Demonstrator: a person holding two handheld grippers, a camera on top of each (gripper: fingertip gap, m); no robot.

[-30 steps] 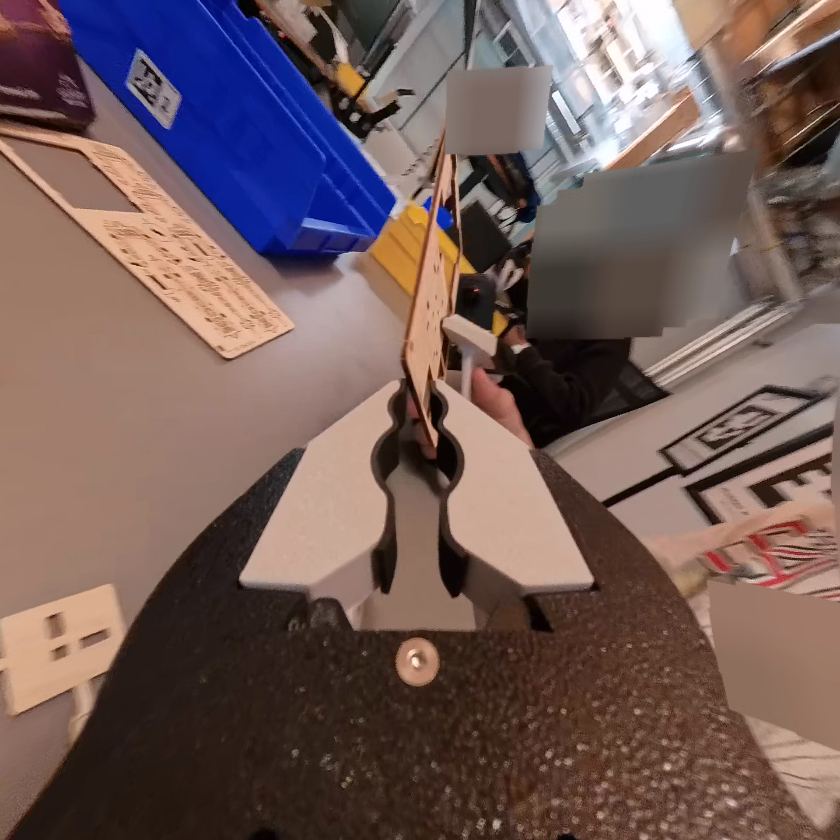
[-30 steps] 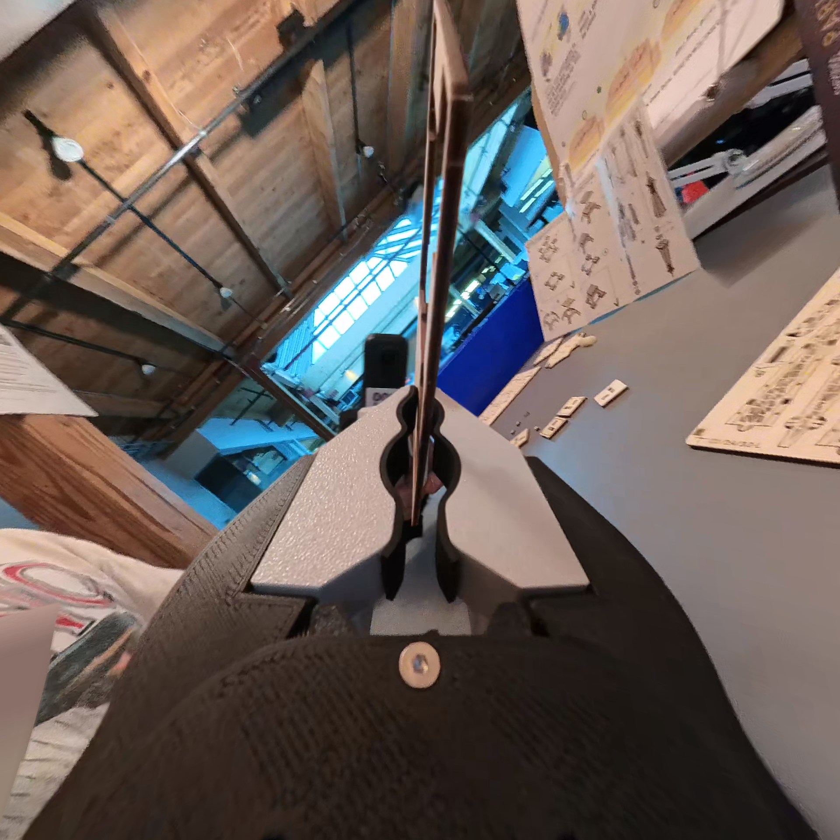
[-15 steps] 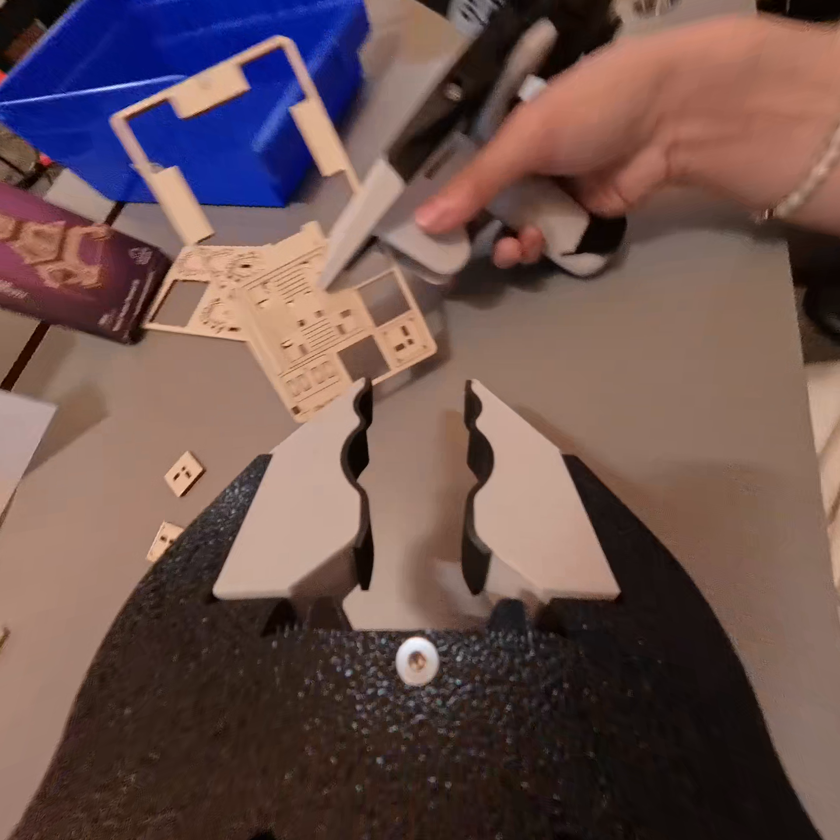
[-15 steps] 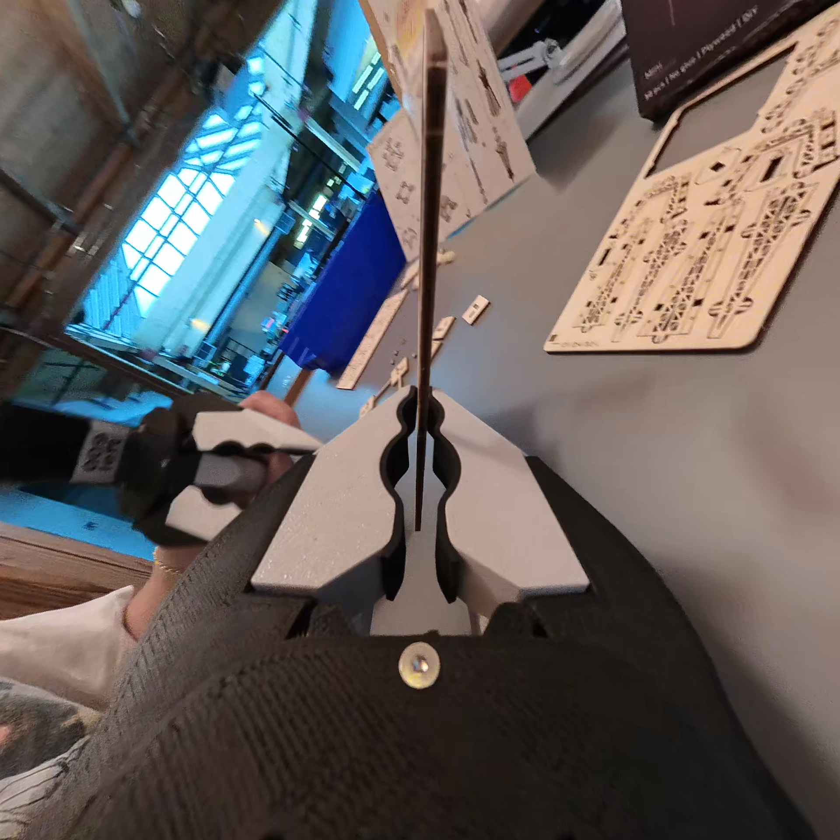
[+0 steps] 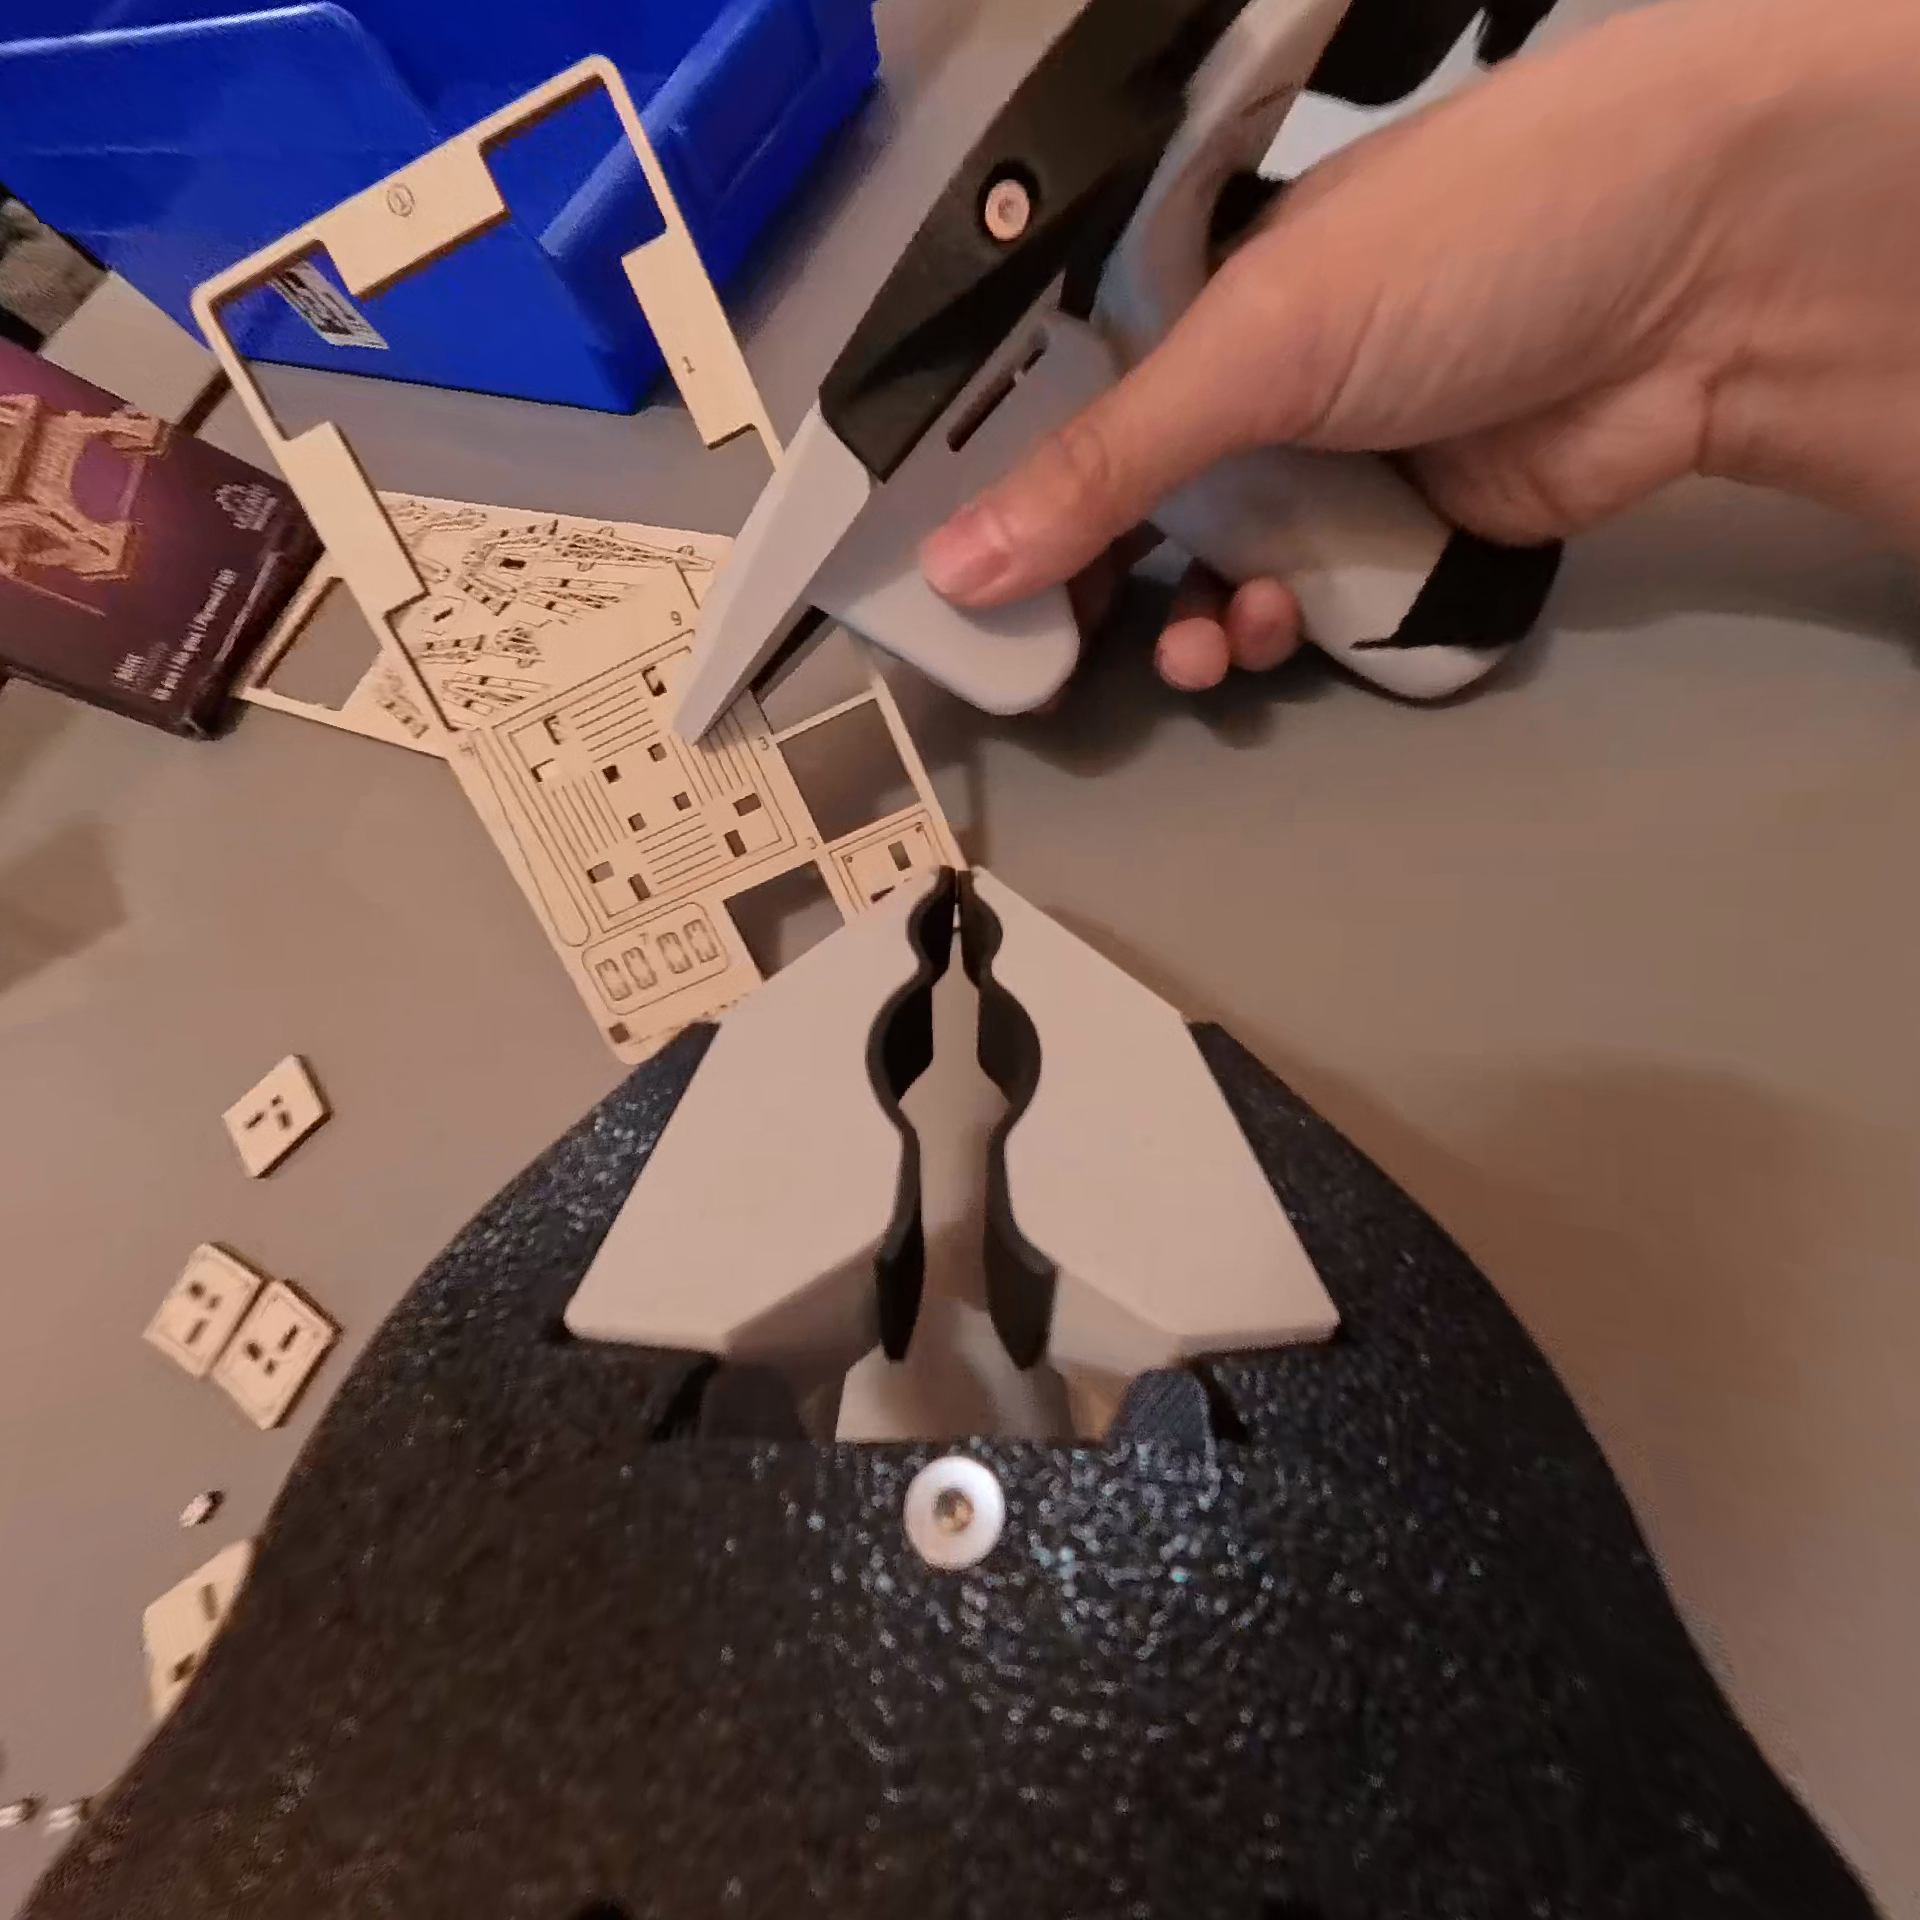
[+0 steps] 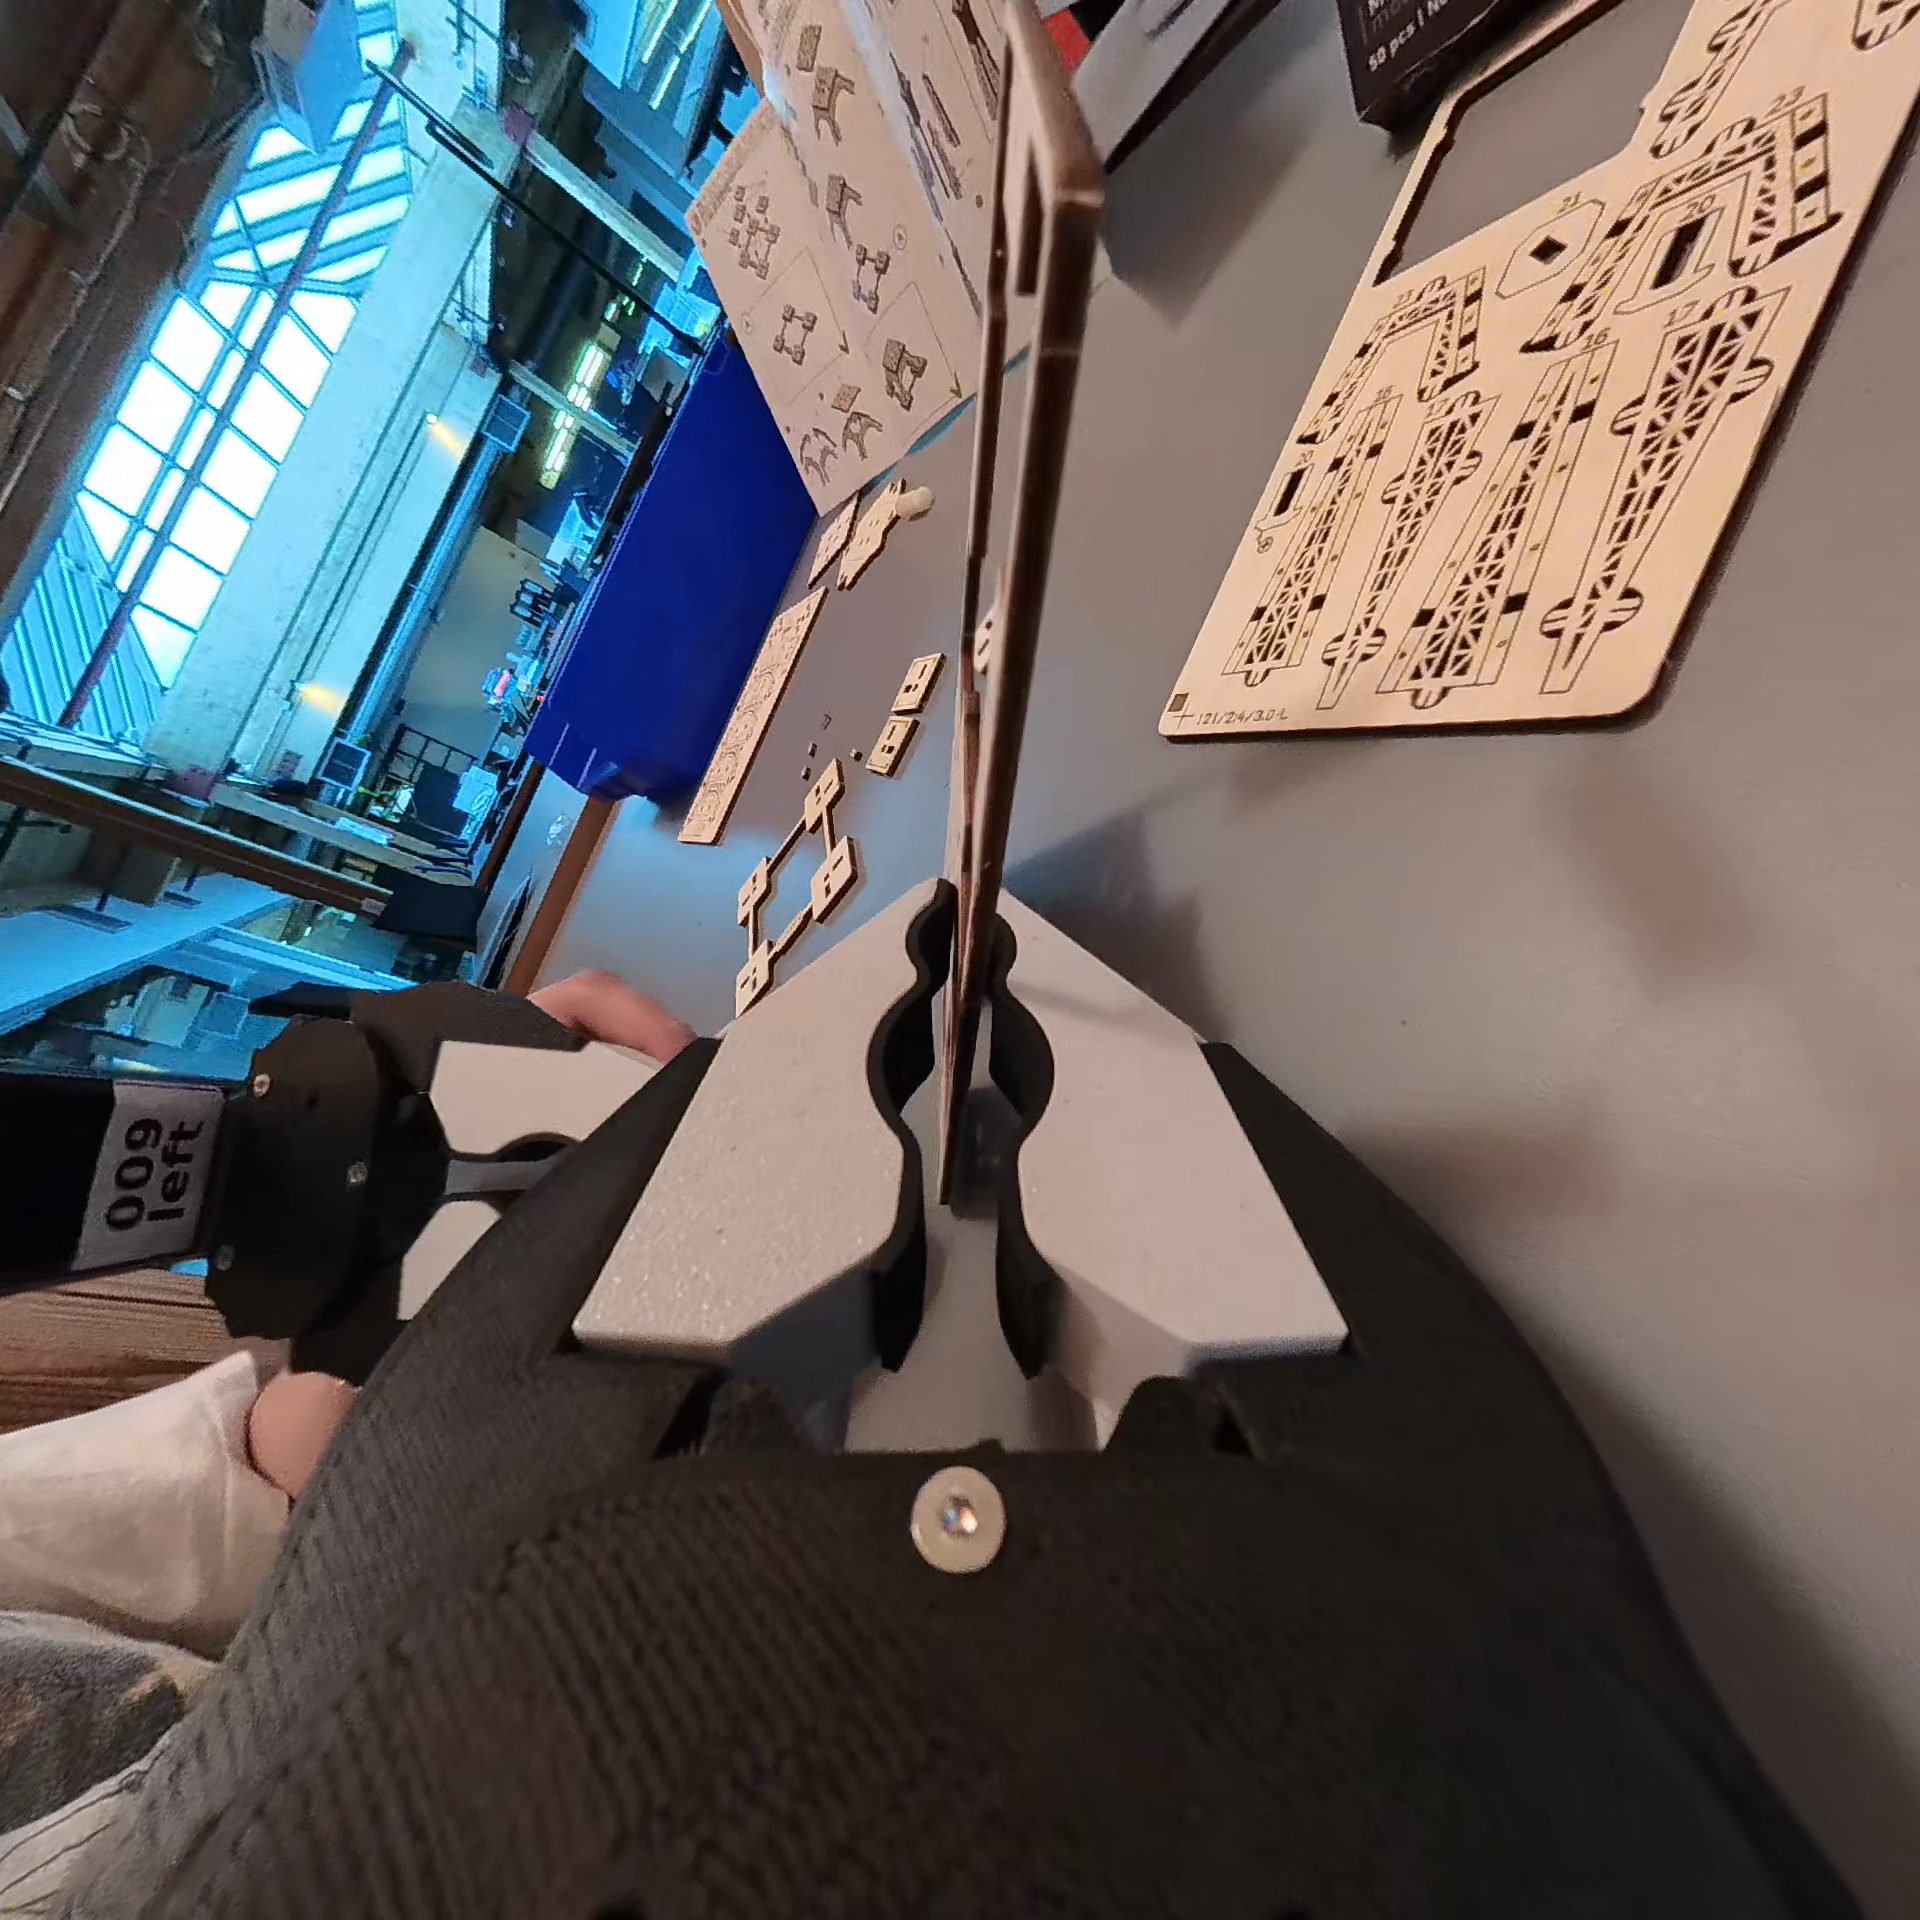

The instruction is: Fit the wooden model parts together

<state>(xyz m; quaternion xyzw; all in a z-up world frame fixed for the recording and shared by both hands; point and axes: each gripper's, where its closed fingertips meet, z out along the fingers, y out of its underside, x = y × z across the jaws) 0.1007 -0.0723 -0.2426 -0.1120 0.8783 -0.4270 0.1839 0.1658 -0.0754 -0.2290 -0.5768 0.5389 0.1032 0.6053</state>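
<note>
On the grey table (image 5: 1455, 1039), your left gripper (image 5: 956, 883) pinches the wooden sheet (image 5: 665, 821) corner and your right gripper (image 6: 971, 925) clamps it, so hold both steady and bend gently.

Both wrist views (close) share the table (image 5: 1455, 987).
</note>
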